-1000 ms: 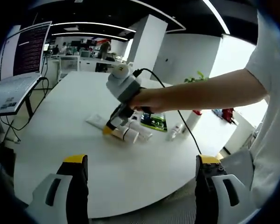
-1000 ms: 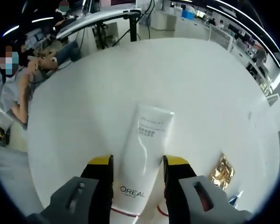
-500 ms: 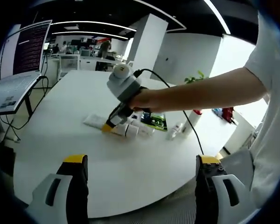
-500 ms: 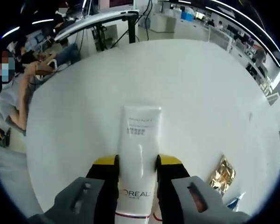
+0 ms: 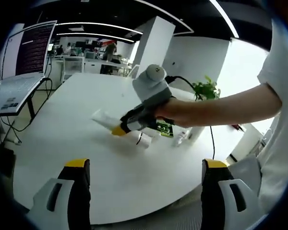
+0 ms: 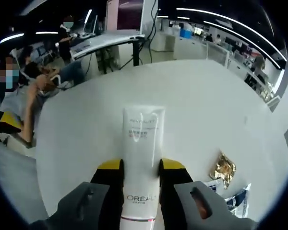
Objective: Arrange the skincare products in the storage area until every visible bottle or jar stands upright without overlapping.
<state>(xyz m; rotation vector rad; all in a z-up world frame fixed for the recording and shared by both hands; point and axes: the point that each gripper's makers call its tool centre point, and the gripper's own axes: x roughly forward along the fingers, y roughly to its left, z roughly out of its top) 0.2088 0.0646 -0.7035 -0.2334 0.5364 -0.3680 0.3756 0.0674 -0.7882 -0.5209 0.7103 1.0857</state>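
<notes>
your right claw is clamped on the white tube, both yellow-tipped jaws pressed against its sides near the printed lower end, the flat crimped end pointing away from you over the white counter. in the left gripper view the same right claw holds the tube raised just above the counter, toward its middle, with your hand around the grip. a small white bottle lies on its side on the counter just beside that claw, and a green and black packet lies flat behind it, toward the far edge. whether the small white items beyond the packet stand or lie, i cannot tell. a crumpled gold sachet rests on the counter to the right of the held tube, well apart from it. your left claw stands wide apart, gripping nothing, over the near edge of the counter. a laptop sits on a stand off the counter's left side.
</notes>
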